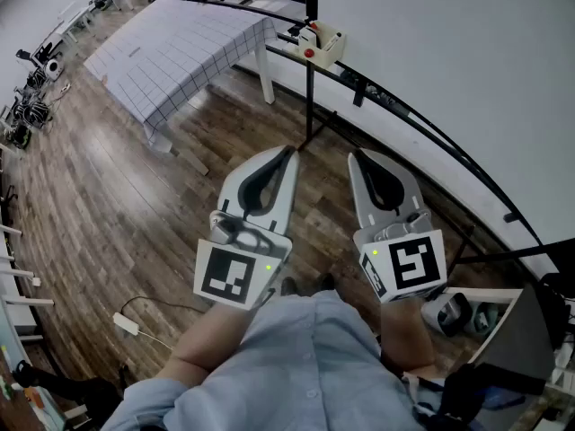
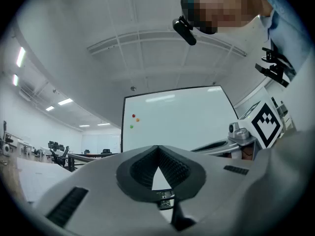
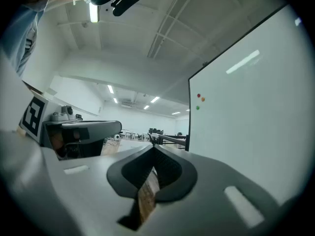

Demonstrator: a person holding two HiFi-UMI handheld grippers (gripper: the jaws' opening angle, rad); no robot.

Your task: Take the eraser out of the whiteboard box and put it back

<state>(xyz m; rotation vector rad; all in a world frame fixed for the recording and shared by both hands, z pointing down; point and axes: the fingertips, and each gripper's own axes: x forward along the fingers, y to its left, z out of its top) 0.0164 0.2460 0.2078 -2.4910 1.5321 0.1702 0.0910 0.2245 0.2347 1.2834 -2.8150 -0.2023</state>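
Note:
The whiteboard (image 1: 449, 61) stands along the right, with a cream box (image 1: 323, 43) fixed on its ledge at the far end. A white and red item (image 1: 309, 36), likely the eraser, sits in that box. My left gripper (image 1: 289, 153) and right gripper (image 1: 353, 157) are held side by side over the wooden floor, well short of the box. Both point toward it, jaws shut, with nothing between them. In the left gripper view the left gripper (image 2: 157, 149) faces the whiteboard (image 2: 182, 122). In the right gripper view the right gripper (image 3: 154, 149) has the whiteboard (image 3: 246, 112) to its right.
A table with a checked cloth (image 1: 180, 48) stands far left of the box. Black stand legs (image 1: 310, 106) run under the board. A white adapter with a cable (image 1: 126, 323) lies on the floor at lower left. Gear (image 1: 454, 312) sits on a shelf at lower right.

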